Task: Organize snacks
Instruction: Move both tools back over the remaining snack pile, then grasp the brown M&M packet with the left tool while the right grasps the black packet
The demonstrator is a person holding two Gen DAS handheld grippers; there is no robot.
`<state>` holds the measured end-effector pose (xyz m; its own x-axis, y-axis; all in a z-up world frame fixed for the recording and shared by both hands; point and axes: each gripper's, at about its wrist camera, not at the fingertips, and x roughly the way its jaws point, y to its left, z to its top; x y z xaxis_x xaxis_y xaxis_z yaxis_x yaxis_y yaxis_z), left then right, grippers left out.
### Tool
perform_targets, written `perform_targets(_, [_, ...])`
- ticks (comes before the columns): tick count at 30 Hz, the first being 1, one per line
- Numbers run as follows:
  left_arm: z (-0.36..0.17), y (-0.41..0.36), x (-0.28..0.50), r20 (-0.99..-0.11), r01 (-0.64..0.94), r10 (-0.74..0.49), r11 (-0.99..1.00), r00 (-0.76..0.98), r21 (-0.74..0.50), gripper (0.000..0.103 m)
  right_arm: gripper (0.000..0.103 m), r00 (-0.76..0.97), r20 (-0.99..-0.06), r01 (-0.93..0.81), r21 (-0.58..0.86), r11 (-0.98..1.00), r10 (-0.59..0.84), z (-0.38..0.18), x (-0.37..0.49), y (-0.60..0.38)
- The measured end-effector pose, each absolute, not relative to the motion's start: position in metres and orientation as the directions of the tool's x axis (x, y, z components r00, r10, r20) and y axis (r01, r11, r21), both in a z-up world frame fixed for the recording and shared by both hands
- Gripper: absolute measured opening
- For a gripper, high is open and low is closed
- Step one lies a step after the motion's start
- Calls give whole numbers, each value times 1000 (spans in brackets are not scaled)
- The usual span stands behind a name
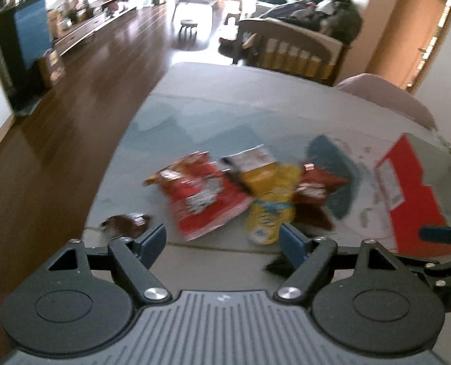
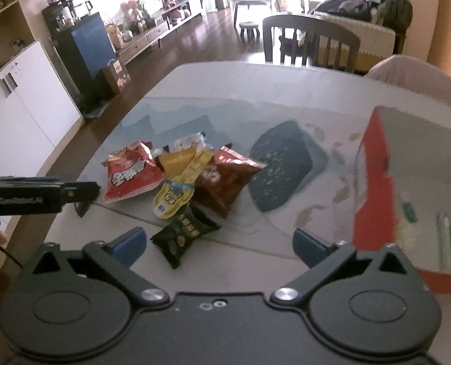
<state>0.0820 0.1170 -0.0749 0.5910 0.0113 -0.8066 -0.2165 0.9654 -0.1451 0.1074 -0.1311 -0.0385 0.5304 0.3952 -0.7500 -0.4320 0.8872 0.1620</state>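
Snacks lie heaped mid-table beyond both grippers. Left gripper: jaws spread, nothing between them. Right gripper: jaws spread wide, empty; black packet lies on the table just ahead. Beyond lie the yellow pouch, red bag and brown-red bag, overlapping. Red box stands open to the right on the table.

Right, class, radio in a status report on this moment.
Left gripper and right gripper open, empty. Snack packets piled on table, red box alongside. Nothing blocking.
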Motion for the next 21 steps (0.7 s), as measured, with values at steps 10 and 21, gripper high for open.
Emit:
perform_targets(10, [-111, 173, 78, -849, -349, 98, 931, 519, -106, 81, 103, 478, -805, -386, 166, 907, 351, -74, 125, -86])
perform_targets(21, [-148, 208, 103, -892, -426, 114, 900, 438, -94, 81, 100, 429, -860, -341, 129, 931, 276, -105, 148, -55])
